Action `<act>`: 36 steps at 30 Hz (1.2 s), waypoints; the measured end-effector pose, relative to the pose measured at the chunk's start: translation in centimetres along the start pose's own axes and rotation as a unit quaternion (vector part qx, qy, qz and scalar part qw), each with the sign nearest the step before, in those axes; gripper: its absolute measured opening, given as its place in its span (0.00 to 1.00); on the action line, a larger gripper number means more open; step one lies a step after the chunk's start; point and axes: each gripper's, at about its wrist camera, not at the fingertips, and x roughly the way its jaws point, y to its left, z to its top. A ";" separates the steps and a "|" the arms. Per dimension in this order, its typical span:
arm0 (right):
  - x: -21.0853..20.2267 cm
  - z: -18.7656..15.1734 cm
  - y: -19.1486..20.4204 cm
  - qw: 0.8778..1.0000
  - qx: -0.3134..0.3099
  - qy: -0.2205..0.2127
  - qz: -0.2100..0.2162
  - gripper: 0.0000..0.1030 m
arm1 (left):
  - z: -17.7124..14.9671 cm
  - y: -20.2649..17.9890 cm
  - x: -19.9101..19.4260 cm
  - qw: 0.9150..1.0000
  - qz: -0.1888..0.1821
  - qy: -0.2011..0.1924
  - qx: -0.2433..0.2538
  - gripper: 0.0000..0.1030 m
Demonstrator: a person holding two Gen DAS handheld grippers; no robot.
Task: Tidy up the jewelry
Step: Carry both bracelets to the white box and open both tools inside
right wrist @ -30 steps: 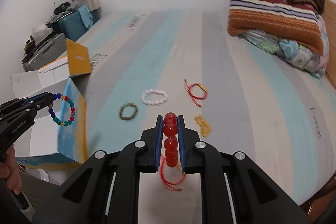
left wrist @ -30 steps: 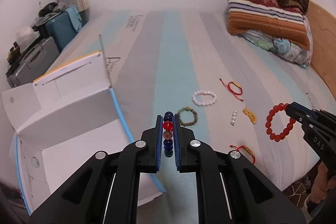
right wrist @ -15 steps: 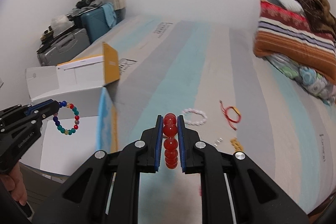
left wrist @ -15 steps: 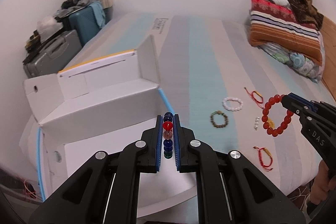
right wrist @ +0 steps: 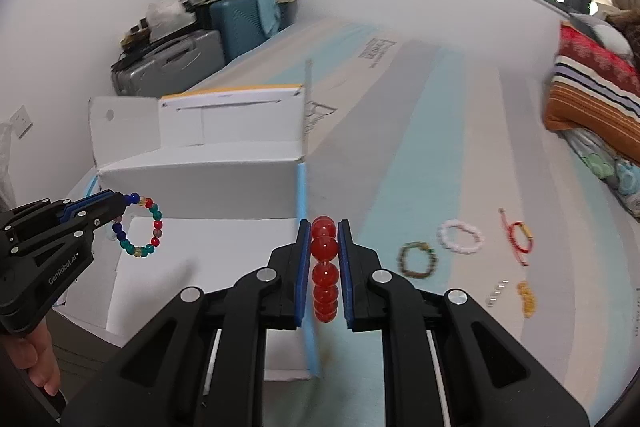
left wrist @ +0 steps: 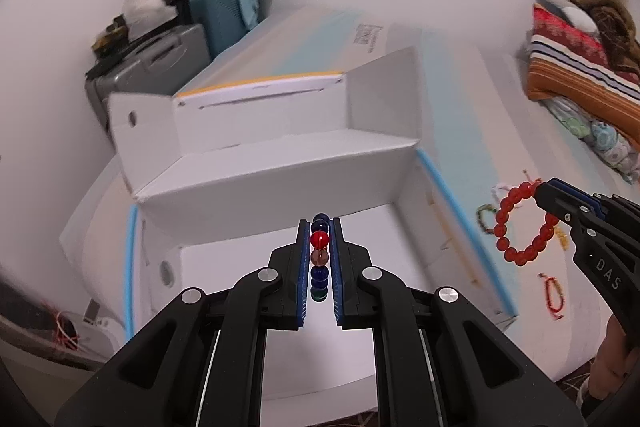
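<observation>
**Two bracelets held over the box**

A colorful bead bracelet [left wrist: 319, 257] is pinched by the left hand-held gripper [left wrist: 319, 259] above the open white box [left wrist: 256, 179]. A red bead bracelet [right wrist: 325, 267] is pinched by the right hand-held gripper [right wrist: 325, 267] over the box's blue edge [right wrist: 306, 267], beside the bed [right wrist: 460, 155].

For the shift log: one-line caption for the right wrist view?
Right tool clamps red bead bracelet beside open white box; left tool holds multicolored bracelet.
</observation>
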 end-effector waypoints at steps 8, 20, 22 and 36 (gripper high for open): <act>3.0 -0.3 4.3 1.000 -0.021 0.017 0.016 0.12 | -2.0 5.0 2.3 0.999 0.020 0.027 -0.029 0.09; 8.4 -1.9 7.7 0.996 -0.040 0.073 0.025 0.12 | -4.4 8.0 6.9 0.995 0.029 0.088 -0.034 0.09; 9.2 -2.2 8.0 0.996 -0.041 0.081 0.025 0.12 | -4.6 8.3 7.4 0.995 0.029 0.094 -0.032 0.09; 11.8 -3.5 8.5 0.992 -0.042 0.122 0.017 0.12 | -4.7 8.3 8.9 0.992 0.036 0.117 -0.023 0.09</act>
